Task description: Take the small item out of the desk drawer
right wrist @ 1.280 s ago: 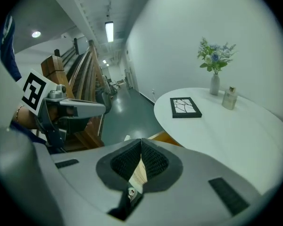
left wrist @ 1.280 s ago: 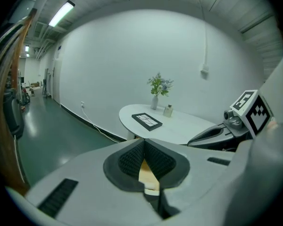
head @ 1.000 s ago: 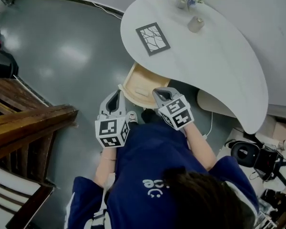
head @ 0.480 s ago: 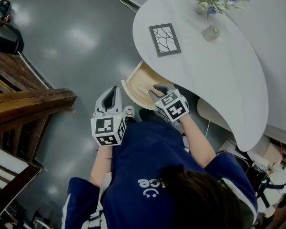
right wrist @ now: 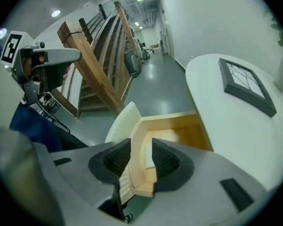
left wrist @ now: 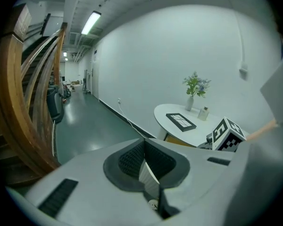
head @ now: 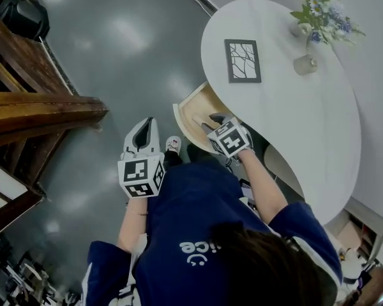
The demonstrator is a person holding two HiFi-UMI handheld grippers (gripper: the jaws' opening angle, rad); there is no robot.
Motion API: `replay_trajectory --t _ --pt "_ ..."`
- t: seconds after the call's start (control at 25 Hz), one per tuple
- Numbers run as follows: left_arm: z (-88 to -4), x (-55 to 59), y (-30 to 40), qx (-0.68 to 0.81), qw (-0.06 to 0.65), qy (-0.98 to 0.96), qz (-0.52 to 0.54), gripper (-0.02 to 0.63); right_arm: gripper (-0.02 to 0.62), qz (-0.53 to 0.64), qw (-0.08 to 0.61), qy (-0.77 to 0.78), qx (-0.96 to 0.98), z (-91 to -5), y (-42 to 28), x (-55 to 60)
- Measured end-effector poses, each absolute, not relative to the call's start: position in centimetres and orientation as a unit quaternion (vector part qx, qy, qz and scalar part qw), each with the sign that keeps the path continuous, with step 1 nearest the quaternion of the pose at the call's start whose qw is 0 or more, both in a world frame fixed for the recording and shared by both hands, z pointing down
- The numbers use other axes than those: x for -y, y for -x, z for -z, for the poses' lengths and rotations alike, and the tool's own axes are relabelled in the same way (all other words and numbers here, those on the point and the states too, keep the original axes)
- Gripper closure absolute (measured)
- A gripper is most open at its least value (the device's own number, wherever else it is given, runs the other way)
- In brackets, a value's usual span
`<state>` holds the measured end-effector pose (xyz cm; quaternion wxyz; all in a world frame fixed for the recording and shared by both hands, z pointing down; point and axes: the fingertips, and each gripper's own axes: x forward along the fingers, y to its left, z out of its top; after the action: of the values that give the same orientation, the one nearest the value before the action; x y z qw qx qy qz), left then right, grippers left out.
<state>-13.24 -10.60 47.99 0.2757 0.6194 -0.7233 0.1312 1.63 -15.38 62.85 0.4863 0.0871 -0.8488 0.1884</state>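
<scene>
Right gripper (right wrist: 140, 158) jaws opening, astride front wall of open pale wooden drawer (right wrist: 181, 122) under white oval desk (right wrist: 236, 126). Left gripper (left wrist: 142, 160) at right's 8 o'clock in head view, jaws clenched, empty.

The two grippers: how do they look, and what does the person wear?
Left gripper and right gripper are alike: grey shells, dark ribbed pads, a cube with square black markers. The right one's jaws are opening, the drawer front between them. The person wears a dark blue top with white print.

Indoor hall, glossy grey floor (head: 115, 43), wooden staircase (head: 45, 107), white curved desk (head: 293, 120), ceiling strip lights (left wrist: 92, 22)
</scene>
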Motion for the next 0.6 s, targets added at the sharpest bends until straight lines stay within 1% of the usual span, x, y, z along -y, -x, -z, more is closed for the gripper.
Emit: replay_trajectory --t 0.16,0.6 --pt "-48.3 9.6 14.0 0.739 0.284 -0.597 -0.131 0.603 0.431 -0.182 0.507 -0.058 0.841 -64.6 -1.3 15.1" --pt "-49.6 6.4 15.0 0.768 0.307 -0.541 -0.15 0.603 0.411 -0.171 0.546 -0.013 0.82 -69.8 -0.1 15.0"
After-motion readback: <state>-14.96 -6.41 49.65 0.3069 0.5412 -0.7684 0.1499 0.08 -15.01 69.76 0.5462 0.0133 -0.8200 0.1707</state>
